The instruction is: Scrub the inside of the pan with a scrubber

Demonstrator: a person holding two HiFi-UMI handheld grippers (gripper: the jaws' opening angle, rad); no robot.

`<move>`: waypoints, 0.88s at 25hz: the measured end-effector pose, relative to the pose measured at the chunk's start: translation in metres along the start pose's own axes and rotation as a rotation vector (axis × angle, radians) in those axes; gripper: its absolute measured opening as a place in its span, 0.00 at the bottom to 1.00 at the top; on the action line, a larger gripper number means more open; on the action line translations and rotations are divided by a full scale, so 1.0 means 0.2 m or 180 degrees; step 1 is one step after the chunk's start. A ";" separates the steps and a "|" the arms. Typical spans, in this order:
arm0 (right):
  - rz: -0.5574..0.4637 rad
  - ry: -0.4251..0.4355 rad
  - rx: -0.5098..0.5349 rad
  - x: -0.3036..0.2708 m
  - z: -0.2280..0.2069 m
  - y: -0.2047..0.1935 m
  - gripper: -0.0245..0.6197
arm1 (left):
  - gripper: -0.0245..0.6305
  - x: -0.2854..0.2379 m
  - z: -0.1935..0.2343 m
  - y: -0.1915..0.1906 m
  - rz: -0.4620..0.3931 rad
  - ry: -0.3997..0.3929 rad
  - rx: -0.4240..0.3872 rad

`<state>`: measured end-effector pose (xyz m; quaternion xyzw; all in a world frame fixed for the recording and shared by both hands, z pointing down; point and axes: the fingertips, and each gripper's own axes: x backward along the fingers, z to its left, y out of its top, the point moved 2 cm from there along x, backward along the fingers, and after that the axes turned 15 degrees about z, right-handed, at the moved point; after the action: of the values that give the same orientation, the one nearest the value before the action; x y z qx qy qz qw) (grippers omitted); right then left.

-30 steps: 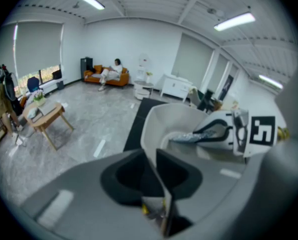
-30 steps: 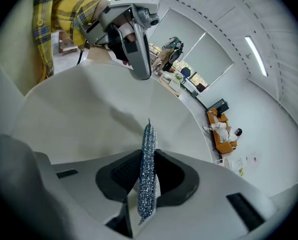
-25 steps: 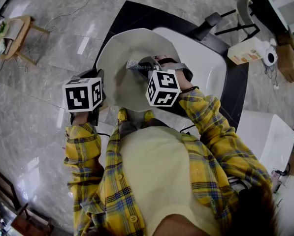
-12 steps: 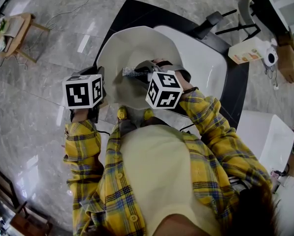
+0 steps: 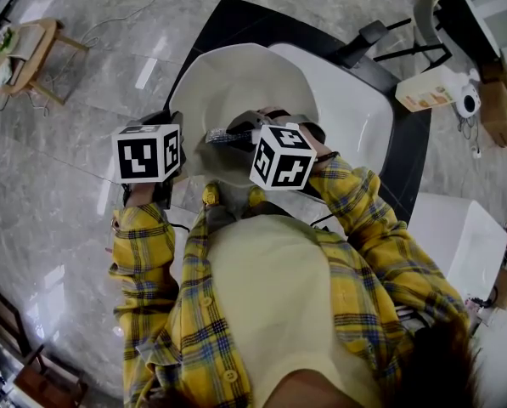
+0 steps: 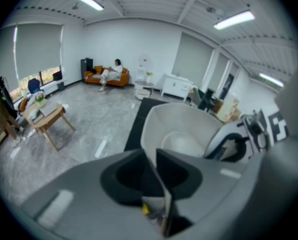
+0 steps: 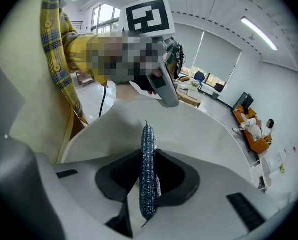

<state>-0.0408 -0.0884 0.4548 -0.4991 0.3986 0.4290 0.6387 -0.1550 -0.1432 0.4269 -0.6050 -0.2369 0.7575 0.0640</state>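
Observation:
A cream-white pan [image 5: 236, 83] is held tilted over the sink. My left gripper [image 5: 173, 147] is shut on the pan's left rim; in the left gripper view the thin rim [image 6: 153, 149] runs between the jaws of that gripper [image 6: 156, 181], with the pan's bowl [image 6: 181, 139] beyond. My right gripper [image 5: 236, 133] is shut on a flat blue-silver scrubber [image 5: 222, 135], which lies inside the pan near its lower left wall. In the right gripper view the scrubber [image 7: 148, 169] stands upright between the jaws of the right gripper [image 7: 148, 186], against the pan's inner wall [image 7: 203, 134].
A white sink basin [image 5: 359, 113] is set in a black counter, with a dark faucet [image 5: 365, 34] and a soap bottle [image 5: 427, 90] behind it. A small wooden table [image 5: 28, 53] stands at the far left on the marble floor. My yellow plaid sleeves fill the near side.
The right gripper has carried the scrubber leftward and a little nearer across the pan's inside. The left gripper and the pan have stayed nearly still.

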 end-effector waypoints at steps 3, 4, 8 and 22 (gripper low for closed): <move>-0.0086 0.0145 -0.0101 0.01 0.01 0.02 0.16 | 0.15 -0.01 -0.01 0.00 0.0004 0.0025 -0.0020; -0.0112 0.0195 -0.0155 0.01 0.02 0.03 0.16 | 0.15 -0.01 0.00 0.00 0.0008 0.0050 -0.0021; -0.0203 0.0383 -0.0382 0.02 0.01 0.03 0.16 | 0.15 -0.01 -0.01 0.00 0.0012 0.0083 -0.0055; -0.0745 0.0529 -0.0947 0.15 -0.05 0.05 0.16 | 0.15 0.00 -0.03 0.01 -0.0053 0.0154 -0.0261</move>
<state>-0.0426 -0.0927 0.4214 -0.6645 0.3215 0.3634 0.5683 -0.1491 -0.1432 0.4241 -0.6233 -0.2711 0.7317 0.0512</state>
